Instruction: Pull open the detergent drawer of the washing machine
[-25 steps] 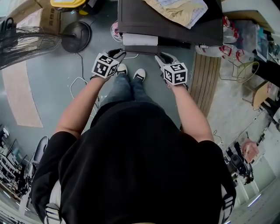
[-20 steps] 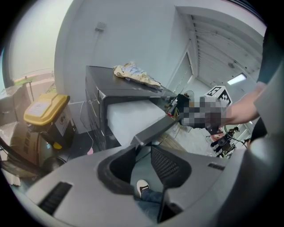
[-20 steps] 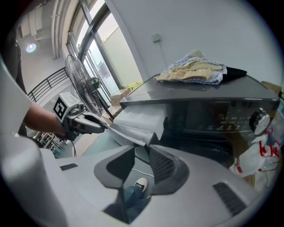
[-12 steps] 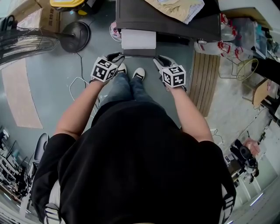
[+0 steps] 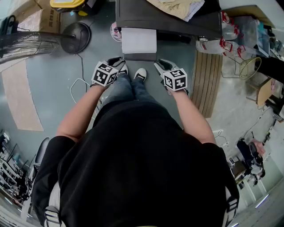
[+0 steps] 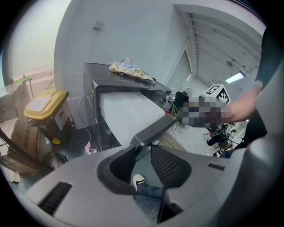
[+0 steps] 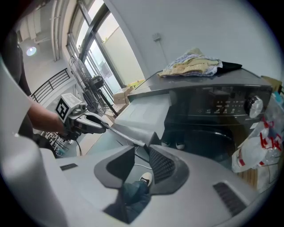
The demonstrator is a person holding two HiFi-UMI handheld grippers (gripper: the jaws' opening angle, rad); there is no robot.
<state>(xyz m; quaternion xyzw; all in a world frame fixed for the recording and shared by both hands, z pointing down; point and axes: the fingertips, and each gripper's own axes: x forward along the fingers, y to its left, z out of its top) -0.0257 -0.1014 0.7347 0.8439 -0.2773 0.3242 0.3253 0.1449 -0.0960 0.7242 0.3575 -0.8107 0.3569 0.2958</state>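
Dark grey and wide, the washing machine (image 5: 133, 15) fills the top of the head view, and a crumpled pale cloth (image 5: 175, 6) lies on its lid. The detergent drawer (image 5: 139, 41) stands well out from the machine's front. Its white top is bare, and its grey front panel is the part farthest from the machine.

2 grippers hold that panel, 1 at each end. The left gripper (image 6: 143, 148) is at the corner on the person's left. Its jaws are partly closed, with the ribbed pads set on either side of the panel's end. The right gripper (image 7: 142, 149) is at the opposite corner, its jaws about as far closed and clamped on that end in the same way. Both point down and towards the machine.

The person stands facing the machine's front, and 1 white shoe (image 5: 141, 74) shows on the floor just below the drawer's panel.

A round dial (image 7: 253, 105) sits on the machine's control strip. A yellow-lidded bin (image 6: 44, 104) stands on the floor to the left of the machine. A fan (image 5: 31, 44) is farther out on that same side. A white bag with red print (image 5: 213, 44) lies against the machine's right side.
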